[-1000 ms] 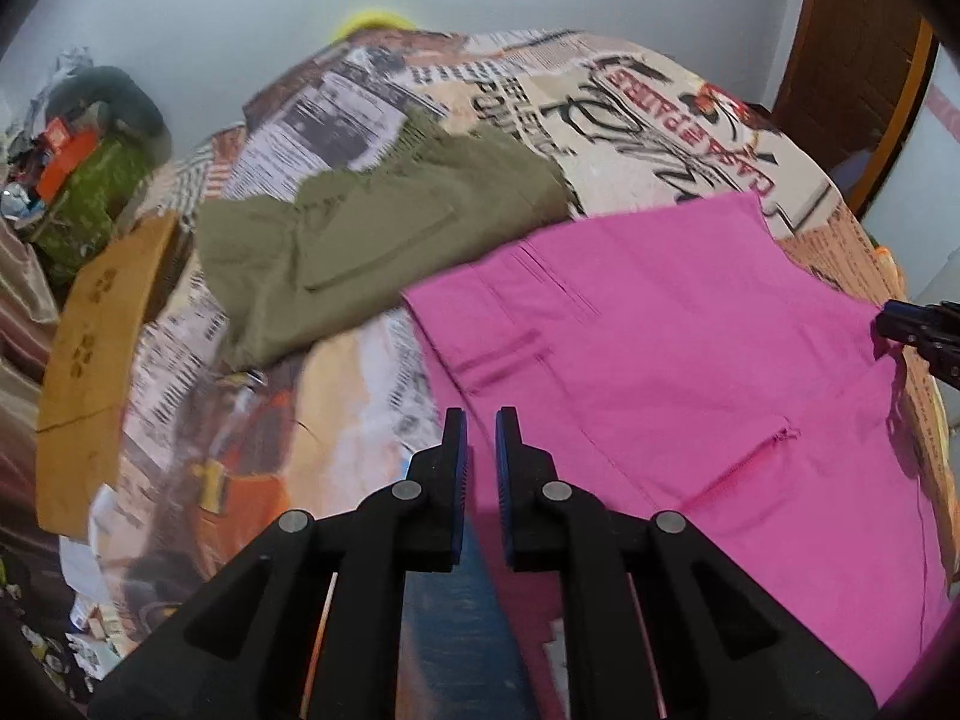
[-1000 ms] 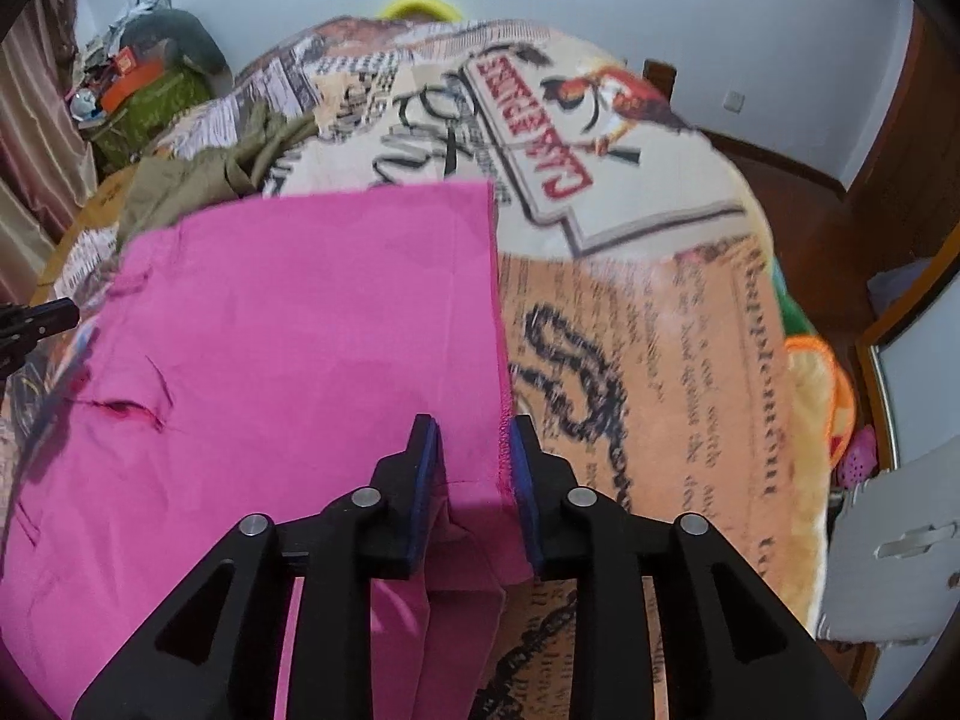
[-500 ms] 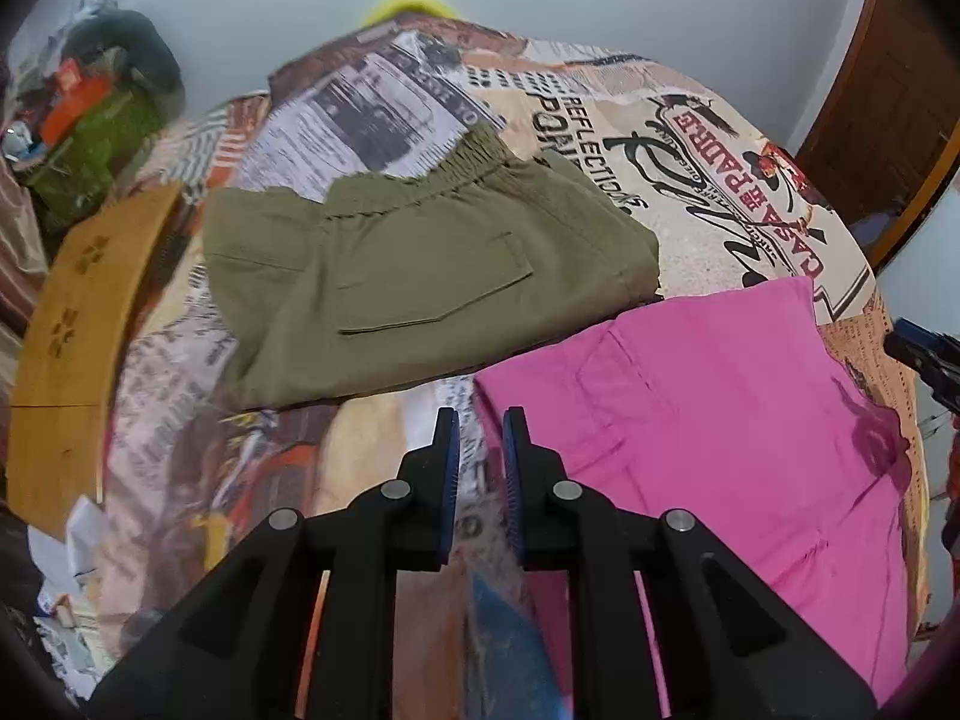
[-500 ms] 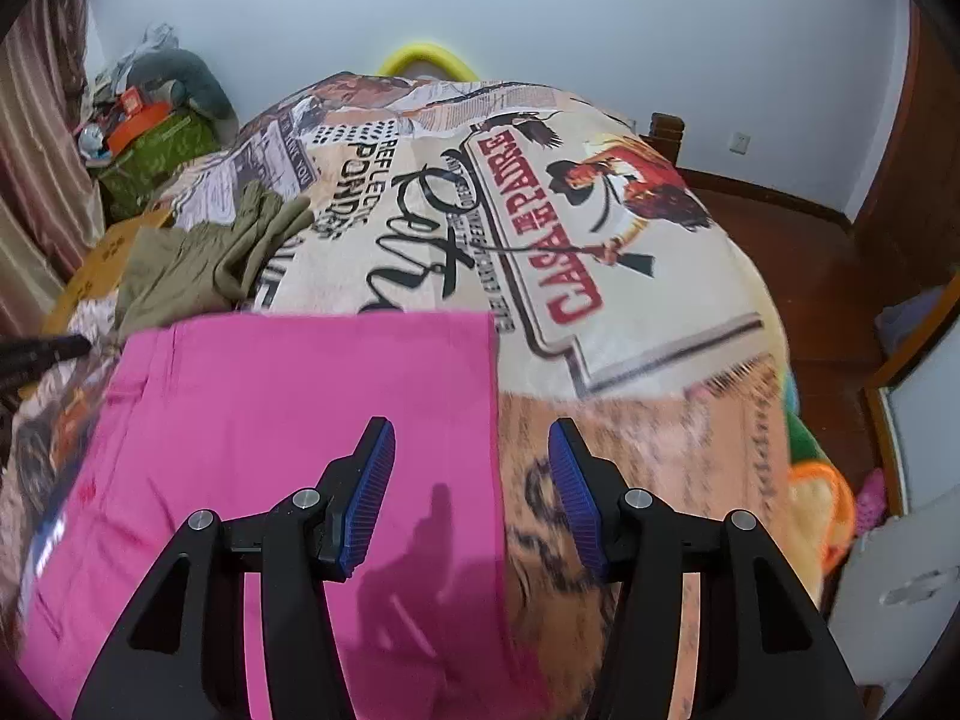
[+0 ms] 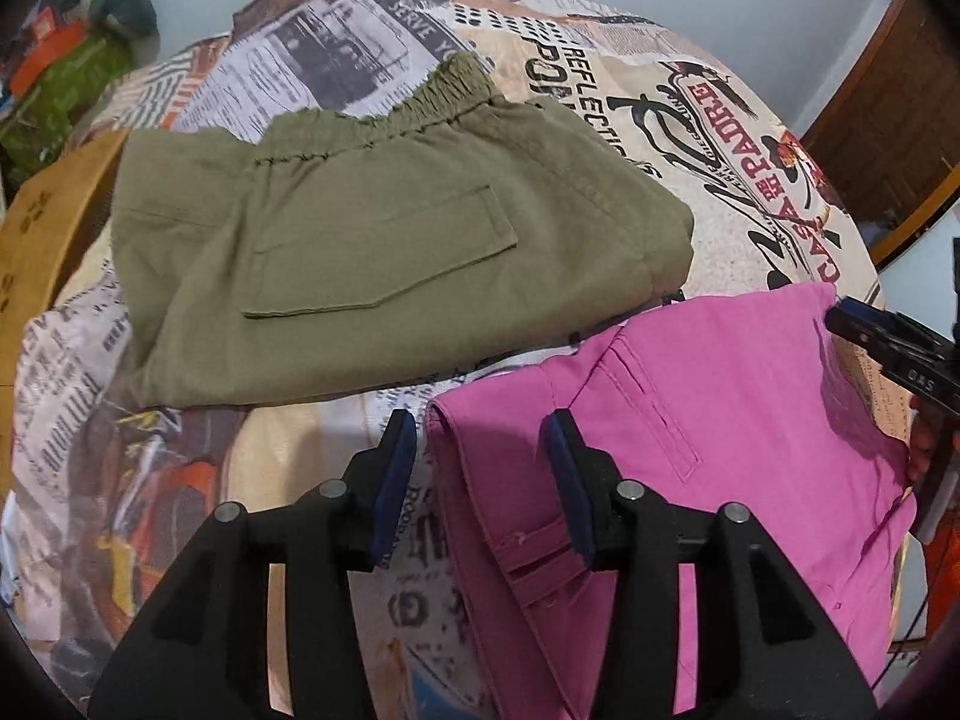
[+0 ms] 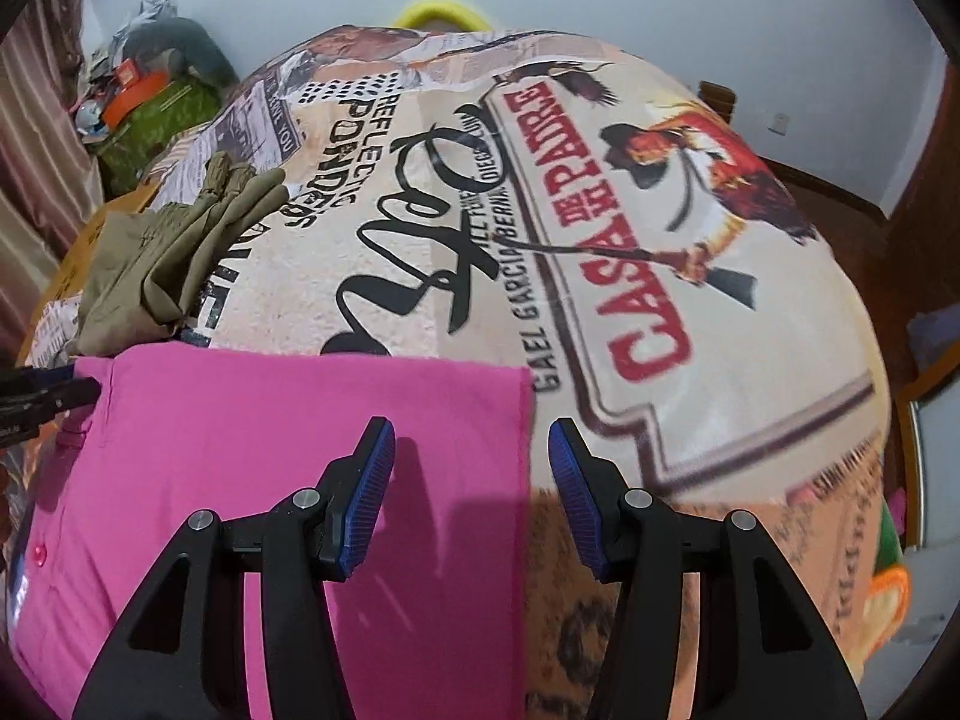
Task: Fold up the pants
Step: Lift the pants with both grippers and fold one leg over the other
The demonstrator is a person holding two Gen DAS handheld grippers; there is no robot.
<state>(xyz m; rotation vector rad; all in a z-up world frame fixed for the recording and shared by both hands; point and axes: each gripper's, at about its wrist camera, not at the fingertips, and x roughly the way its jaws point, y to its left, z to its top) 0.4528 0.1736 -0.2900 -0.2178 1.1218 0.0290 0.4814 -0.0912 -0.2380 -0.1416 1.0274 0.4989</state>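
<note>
Pink pants (image 5: 708,420) lie folded flat on the printed bedspread (image 5: 600,78); they also show in the right wrist view (image 6: 288,438). My left gripper (image 5: 480,468) is open and empty just above their left folded edge with the waistband. My right gripper (image 6: 471,480) is open and empty above their right edge. Each gripper shows at the edge of the other's view. Folded olive-green pants (image 5: 372,228) lie beyond the pink ones, to the left.
A wooden board (image 5: 42,228) stands at the bed's left side. Bags and clutter (image 6: 150,90) pile up by the far left wall. A yellow ring (image 6: 441,9) peeks over the bed's far edge. A dark wooden door (image 5: 888,120) is at the right.
Both grippers have let go of the pink pants and opened. The pants went from held at their edges to lying flat, and both grippers have drawn back above them.
</note>
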